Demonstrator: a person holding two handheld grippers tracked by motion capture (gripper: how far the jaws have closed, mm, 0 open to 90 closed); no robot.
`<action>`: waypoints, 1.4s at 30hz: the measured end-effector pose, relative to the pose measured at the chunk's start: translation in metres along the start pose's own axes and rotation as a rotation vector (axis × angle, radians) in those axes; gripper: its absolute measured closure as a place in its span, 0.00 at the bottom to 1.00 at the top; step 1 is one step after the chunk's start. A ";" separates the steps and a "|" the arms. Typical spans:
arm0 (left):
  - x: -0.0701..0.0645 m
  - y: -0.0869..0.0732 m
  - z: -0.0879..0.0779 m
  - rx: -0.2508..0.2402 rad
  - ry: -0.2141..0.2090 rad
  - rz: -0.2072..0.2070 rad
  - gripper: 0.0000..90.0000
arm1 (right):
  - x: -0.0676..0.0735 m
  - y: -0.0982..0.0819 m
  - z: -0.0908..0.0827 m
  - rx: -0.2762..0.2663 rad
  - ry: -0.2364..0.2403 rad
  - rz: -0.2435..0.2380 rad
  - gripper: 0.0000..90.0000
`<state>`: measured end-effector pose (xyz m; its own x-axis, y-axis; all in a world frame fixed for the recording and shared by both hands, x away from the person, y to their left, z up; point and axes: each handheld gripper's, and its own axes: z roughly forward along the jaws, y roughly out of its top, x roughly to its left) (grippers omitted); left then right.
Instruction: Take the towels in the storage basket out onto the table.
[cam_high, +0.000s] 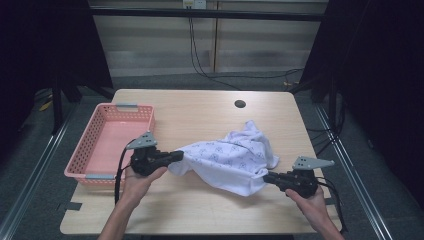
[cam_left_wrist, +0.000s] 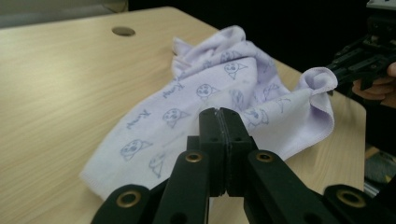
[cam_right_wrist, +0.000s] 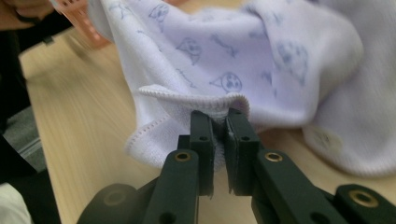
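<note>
The left gripper (cam_high: 176, 156) is clamped on the near-left corner of the towel (cam_high: 235, 157); in the left gripper view its jaws stand fully together with the hem pinched between them (cam_left_wrist: 219, 114). From this gripper the towel runs toward 3 o'clock in the high view, slightly toward 4, across the middle of the counter (cam_high: 200, 115).

The right gripper (cam_high: 266, 177) is clamped on the opposite near corner. In the right gripper view the rolled hem (cam_right_wrist: 219, 103) sits between the jaws, which stand nearly together with only the cloth's thickness between them. From this gripper the towel runs toward 10 o'clock in the high view.

The towel's long axis therefore lies between the two grippers, roughly 9-to-3 with the right end nearer the person. The span between the grips sags and is bunched; a loose heap rises at 12 o'clock from the midpoint, toward the cable hole (cam_high: 240, 104). Part of the cloth rests on the counter.

The basket (cam_high: 102, 145) lies at 9 o'clock from the left gripper, just beside it and well apart from the right gripper. The left hand (cam_high: 137, 181) is the nearer to it.

Judgement: any transfer into the basket leads with the left gripper; the right gripper must follow along the same axis to keep the cloth from dragging.
</note>
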<state>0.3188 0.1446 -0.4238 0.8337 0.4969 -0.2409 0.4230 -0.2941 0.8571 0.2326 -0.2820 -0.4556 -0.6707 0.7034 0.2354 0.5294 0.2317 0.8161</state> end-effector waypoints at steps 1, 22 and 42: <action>0.000 -0.001 0.009 0.013 -0.009 0.003 0.99 | -0.002 -0.007 0.001 0.037 -0.012 -0.010 0.90; -0.021 -0.034 0.023 0.174 -0.085 0.100 0.83 | 0.013 -0.018 -0.013 0.049 -0.017 -0.066 0.74; -0.015 -0.039 0.004 0.056 -0.084 0.032 0.94 | -0.003 -0.039 -0.011 0.183 -0.099 -0.096 0.97</action>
<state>0.2912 0.1455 -0.4551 0.8730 0.4170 -0.2528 0.4126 -0.3553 0.8388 0.2083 -0.3002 -0.4821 -0.6731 0.7327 0.1011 0.5574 0.4126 0.7205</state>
